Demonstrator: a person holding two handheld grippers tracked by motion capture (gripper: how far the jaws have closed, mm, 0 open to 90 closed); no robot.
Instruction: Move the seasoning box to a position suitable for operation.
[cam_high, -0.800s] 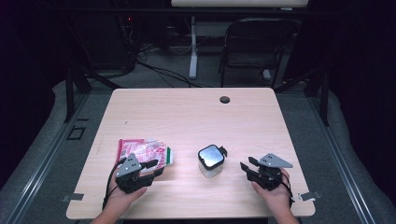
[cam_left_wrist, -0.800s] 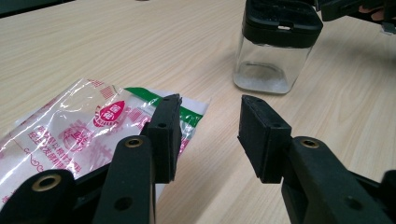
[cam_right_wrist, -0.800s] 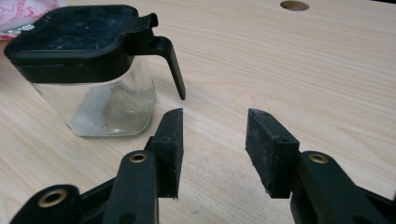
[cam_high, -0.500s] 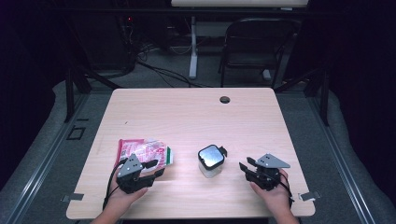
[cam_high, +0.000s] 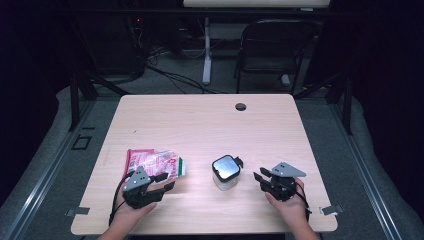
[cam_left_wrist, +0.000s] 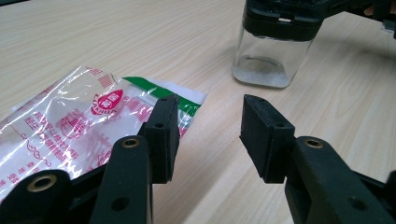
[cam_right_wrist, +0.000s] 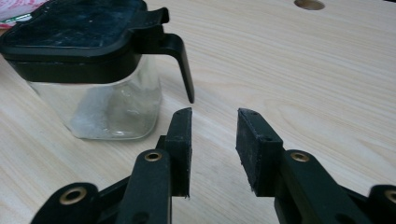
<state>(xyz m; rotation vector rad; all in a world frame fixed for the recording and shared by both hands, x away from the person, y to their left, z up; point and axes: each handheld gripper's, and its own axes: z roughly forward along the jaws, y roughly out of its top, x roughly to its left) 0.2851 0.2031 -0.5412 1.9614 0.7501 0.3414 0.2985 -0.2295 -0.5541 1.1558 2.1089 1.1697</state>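
Clear glass with a black hinged lid, the jar (cam_high: 226, 171) stands at lower centre of the high view, between the two grippers, and it has not moved since the earlier frames. The left gripper (cam_high: 165, 182) at lower left has kept its place at the near edge of the red-and-white packet (cam_high: 154, 163); the right gripper (cam_high: 259, 178) has edged slightly leftward toward the jar.

In the left gripper view the jaws stand apart with nothing between them, the packet (cam_left_wrist: 79, 126) at left, the jar (cam_left_wrist: 273, 44) at upper right.

In the right gripper view the jaws gape, empty, just below the jar's lid tab (cam_right_wrist: 180, 60). Probably the approach is only beginning; nothing is gripped yet.
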